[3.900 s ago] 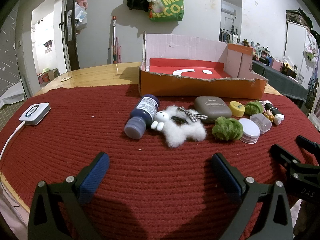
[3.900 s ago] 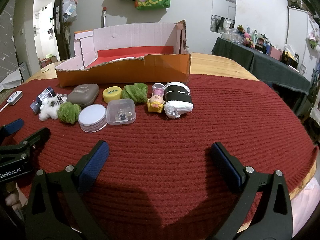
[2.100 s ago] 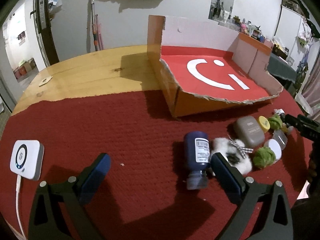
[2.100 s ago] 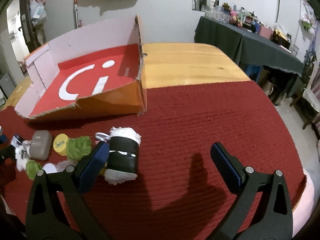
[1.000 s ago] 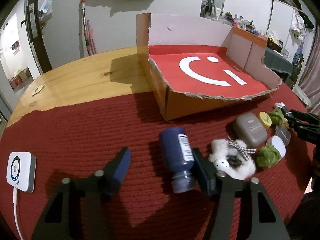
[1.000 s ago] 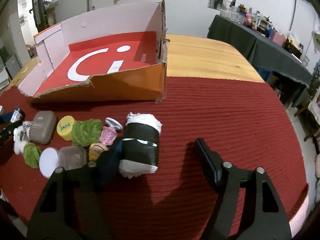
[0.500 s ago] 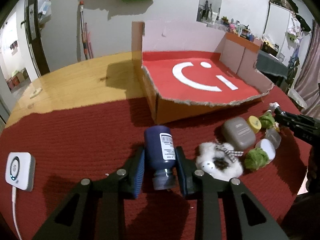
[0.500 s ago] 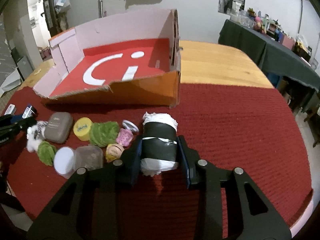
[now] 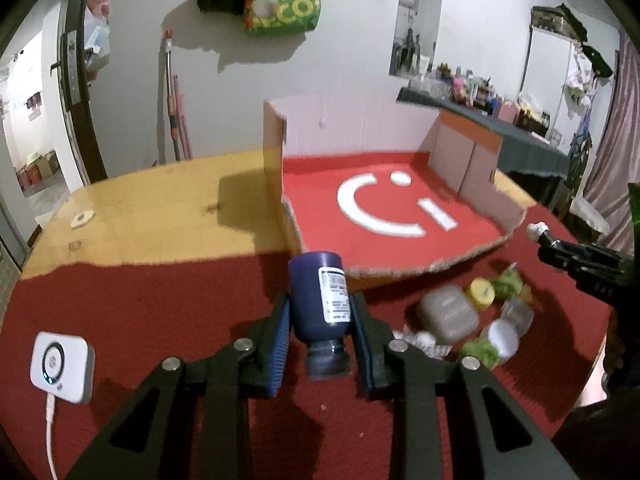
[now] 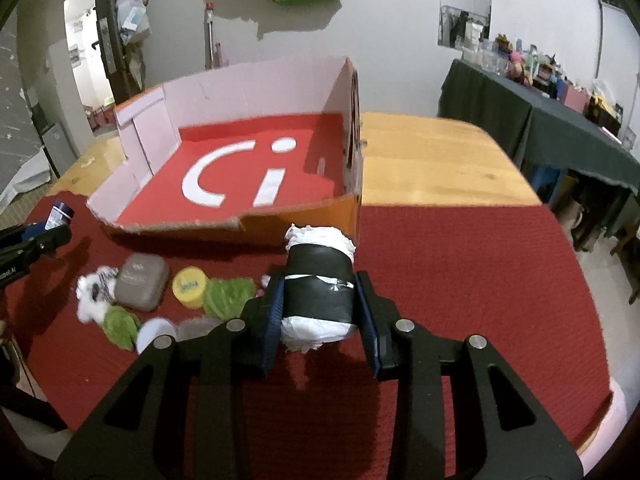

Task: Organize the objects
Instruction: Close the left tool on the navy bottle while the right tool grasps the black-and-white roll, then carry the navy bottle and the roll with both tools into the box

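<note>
Dark blue plastic is what fills the left wrist view: the left tongs (image 9: 320, 334) are clenched on a blue bottle (image 9: 320, 304), cap end toward the camera, raised off the red mat (image 9: 140, 300) just in front of the cardboard tray (image 9: 392, 268). So this looks like the carry step, pickup done, drop-off not yet. Next move is probably lifting over the torn front lip and setting it on the red floor inside. The tongs point forward and slightly down, roughly level with the tray's near left corner.

Right wrist view: the right tongs (image 10: 320, 308) grip a black-and-white wrapped roll (image 10: 318, 288) by its sides, held above the mat near the tray's right front corner. Same deal, I'd guess: clear the edge, then release. The grey case (image 10: 140, 282), yellow cap (image 10: 191, 286) and green fuzzy bits (image 10: 228, 296) are on the worktop, left of the roll.
</note>
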The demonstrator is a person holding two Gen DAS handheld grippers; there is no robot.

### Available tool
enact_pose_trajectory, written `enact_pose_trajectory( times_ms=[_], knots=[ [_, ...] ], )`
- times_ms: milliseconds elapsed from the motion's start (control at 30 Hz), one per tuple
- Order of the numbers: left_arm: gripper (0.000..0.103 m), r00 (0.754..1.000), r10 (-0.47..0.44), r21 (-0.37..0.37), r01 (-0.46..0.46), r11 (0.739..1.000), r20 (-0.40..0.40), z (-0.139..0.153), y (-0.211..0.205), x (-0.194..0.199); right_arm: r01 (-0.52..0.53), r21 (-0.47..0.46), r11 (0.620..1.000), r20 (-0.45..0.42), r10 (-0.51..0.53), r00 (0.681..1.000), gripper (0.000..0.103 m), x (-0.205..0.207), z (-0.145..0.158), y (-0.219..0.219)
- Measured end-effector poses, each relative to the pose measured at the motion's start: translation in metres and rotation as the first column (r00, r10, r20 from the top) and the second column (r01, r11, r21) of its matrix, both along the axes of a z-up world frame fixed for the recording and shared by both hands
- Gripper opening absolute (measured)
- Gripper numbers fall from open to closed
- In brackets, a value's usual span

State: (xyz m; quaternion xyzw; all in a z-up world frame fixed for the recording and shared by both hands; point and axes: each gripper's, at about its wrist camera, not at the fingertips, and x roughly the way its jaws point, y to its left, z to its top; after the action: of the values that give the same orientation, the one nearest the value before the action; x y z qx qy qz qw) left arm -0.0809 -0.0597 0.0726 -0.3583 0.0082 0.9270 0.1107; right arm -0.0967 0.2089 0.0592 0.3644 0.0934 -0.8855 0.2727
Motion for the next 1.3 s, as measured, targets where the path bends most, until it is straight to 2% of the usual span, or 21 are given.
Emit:
enact_pose_trajectory(
  times_ms=[200,333,533,667,867,1033,1300],
  knots=[
    [0.03,0.999,-0.021,0.035,0.022,0.999,-0.039,0.02,0.007,-0.015,-0.011,-0.038,0.999,-0.066,0.008,0.998,0.032,-0.008,0.027,-0.002],
    [0.03,0.998,-0.046,0.028,0.047,0.998,-0.05,0.028,0.016,-0.027,-0.037,-0.037,0.999,-0.104,0.033,0.994,0.032,-0.019,0.042,-0.011],
    [0.03,0.996,-0.09,0.008,0.091,0.996,-0.022,0.03,0.028,-0.05,-0.096,-0.012,0.995,-0.108,0.094,0.99,0.032,-0.039,0.047,-0.032],
    [0.03,0.992,-0.123,-0.003,0.123,0.992,0.019,0.027,0.033,-0.065,-0.162,0.015,0.987,-0.053,0.162,0.985,0.032,-0.053,0.041,-0.048],
    [0.03,0.978,-0.17,-0.031,0.174,0.984,0.12,0.009,0.043,-0.087,-0.255,0.125,0.959,0.036,0.252,0.967,0.032,-0.074,0.021,-0.073],
    [0.03,0.965,-0.189,-0.084,0.207,0.975,0.181,-0.007,0.052,-0.101,-0.302,0.201,0.932,0.094,0.289,0.953,0.032,-0.086,0.008,-0.087],
    [0.03,0.941,-0.216,-0.126,0.256,0.959,0.261,-0.025,0.058,-0.113,-0.372,0.256,0.892,0.207,0.326,0.923,0.032,-0.099,-0.005,-0.1]
  ],
)
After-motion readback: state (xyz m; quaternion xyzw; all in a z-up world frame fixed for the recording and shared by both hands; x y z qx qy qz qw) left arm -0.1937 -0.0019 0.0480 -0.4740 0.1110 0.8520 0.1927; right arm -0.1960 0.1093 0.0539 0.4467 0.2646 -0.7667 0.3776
